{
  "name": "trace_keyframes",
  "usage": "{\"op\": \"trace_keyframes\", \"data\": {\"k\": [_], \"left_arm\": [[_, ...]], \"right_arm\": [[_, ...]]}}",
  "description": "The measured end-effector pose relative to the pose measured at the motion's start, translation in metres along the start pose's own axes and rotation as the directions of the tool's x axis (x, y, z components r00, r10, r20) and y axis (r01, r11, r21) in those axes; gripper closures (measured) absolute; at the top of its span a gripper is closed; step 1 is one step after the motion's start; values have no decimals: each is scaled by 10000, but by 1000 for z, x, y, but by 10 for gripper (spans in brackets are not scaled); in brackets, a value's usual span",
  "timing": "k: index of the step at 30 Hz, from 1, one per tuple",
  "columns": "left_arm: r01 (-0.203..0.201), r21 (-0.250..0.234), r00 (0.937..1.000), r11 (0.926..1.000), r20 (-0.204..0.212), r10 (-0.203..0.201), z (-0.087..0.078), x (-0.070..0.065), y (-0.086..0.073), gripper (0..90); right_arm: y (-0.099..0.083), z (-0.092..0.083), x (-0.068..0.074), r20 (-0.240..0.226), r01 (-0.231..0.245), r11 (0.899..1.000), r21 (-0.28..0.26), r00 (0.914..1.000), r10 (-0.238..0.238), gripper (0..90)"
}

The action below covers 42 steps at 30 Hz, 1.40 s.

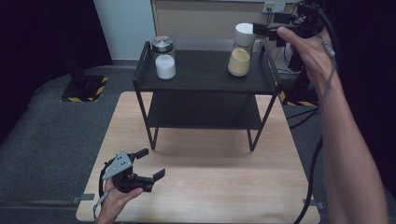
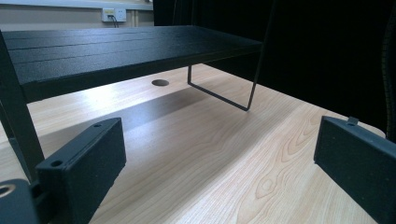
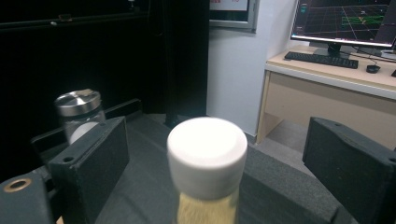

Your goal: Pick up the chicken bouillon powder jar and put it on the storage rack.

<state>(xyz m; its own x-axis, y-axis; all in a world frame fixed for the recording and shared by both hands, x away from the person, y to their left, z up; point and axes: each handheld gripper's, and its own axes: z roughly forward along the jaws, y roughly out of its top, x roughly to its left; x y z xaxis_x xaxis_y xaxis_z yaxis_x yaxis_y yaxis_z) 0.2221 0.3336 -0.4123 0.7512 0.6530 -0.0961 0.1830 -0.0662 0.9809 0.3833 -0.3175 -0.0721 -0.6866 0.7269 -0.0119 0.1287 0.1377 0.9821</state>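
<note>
standing on a light wooden bench (image 1: 205, 186): black two-tier shelf rack (image 1: 205, 79); on its top shelf, well apart, a white-lidded jar of yellow powder (image 1: 240, 56) at right and a metal-lidded jar of white powder (image 1: 164, 58) at left; right hand-held gripper (image 3: 208, 154), jaws wide, either side of the white lid without touching; left hand-held gripper (image 1: 152, 164), jaws wide, empty, low over the bench front
</note>
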Motion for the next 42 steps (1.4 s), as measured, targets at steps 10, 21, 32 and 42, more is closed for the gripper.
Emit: {"op": "trace_keyframes", "data": {"k": [10, 21, 32, 42], "left_arm": [[-96, 109, 10000, 9999, 17, 96, 2, -1, 1, 10], [-73, 116, 10000, 9999, 14, 73, 2, -2, 1, 10], [-115, 115, 9999, 9999, -27, 115, 0, -3, 1, 10], [-159, 202, 9999, 9997, 17, 158, 2, -3, 2, 10]], "right_arm": [[-23, -37, 1, -298, -11, 9997, -239, 9996, 4, 82], [-41, -60, 24, -580, 389, 9985, -393, 9975, -411, 62], [-73, -70, 45, -1114, 821, 9962, -288, 9901, -848, 62], [-118, -77, 54, -1171, 1012, 9944, -308, 9876, -1041, 63]]}}
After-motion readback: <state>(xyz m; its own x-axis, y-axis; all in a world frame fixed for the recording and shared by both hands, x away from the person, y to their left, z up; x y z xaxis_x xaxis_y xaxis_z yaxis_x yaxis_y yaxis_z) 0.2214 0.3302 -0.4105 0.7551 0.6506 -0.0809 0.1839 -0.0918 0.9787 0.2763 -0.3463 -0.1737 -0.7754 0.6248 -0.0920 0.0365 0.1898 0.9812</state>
